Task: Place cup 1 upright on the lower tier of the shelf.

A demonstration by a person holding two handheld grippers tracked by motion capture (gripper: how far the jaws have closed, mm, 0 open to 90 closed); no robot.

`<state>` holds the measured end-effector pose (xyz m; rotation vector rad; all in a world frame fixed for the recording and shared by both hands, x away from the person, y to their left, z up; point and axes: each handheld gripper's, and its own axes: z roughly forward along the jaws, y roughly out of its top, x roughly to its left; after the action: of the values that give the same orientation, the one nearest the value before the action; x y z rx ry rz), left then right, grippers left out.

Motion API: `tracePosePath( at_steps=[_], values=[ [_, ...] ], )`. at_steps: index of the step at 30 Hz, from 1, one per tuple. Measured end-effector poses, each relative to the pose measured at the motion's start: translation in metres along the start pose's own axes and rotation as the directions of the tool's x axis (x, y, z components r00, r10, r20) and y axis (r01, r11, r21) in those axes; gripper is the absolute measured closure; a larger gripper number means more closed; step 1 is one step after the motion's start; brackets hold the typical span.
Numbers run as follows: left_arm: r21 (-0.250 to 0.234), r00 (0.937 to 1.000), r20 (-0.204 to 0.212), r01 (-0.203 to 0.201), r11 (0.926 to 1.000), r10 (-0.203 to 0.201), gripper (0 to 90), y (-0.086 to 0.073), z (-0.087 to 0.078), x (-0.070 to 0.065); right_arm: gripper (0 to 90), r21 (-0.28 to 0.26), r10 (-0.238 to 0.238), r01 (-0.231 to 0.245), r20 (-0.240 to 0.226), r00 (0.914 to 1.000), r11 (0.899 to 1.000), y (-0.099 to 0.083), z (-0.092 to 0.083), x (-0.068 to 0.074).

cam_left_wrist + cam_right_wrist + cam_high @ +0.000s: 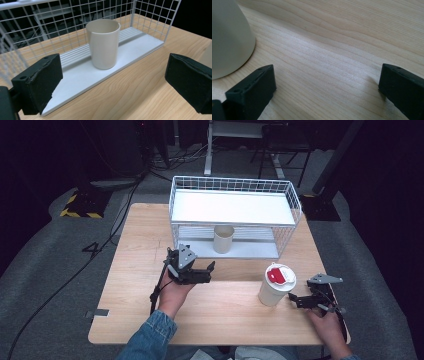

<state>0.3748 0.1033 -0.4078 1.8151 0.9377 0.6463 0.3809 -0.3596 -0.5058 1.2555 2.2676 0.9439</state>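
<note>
Our left gripper (207,271), jaws wide and empty, faces the cup (223,239) upright on the rack's (235,185) lower shelf, apart from it. Our right gripper (299,301), also spread empty, rests just right of the lidded cup (276,285). A high approach could snag the wire or tip the cup.

Matt beige cup (103,43), white wire rack (295,202), wood-grain table (225,312).
</note>
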Motion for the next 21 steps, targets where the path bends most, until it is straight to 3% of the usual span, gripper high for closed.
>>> tracePosePath(
  at_steps=[3,12,14,17,21],
  values=[
    [0.026,1.0000,-0.002,-0.004,0.9997,0.004,2.0,-0.002,-0.012,0.006,1.3,0.000,0.000,0.000,0.000,1.0000,1.000,0.000,0.000,0.000],
    [0.038,1.0000,-0.002,0.002,0.9993,-0.002,1.8,-0.014,-0.034,0.017,1.3,0.000,0.000,0.000,0.000,1.0000,1.000,0.000,0.000,0.000],
    [0.060,0.9994,0.007,0.033,0.9977,-0.033,1.6,-0.020,-0.039,0.021,1.3,0.000,0.000,0.000,0.000,1.0000,1.000,0.000,0.000,0.000],
    [0.065,0.9994,0.000,0.034,0.9973,-0.034,1.6,-0.025,-0.044,0.025,1.3,0.000,0.000,0.000,0.000,1.0000,1.000,0.000,0.000,0.000],
    [0.074,0.9974,0.011,0.070,0.9948,-0.071,1.6,-0.034,-0.052,0.031,1.3,0.000,0.000,0.000,0.000,1.0000,1.000,0.000,0.000,0.000]
  ],
)
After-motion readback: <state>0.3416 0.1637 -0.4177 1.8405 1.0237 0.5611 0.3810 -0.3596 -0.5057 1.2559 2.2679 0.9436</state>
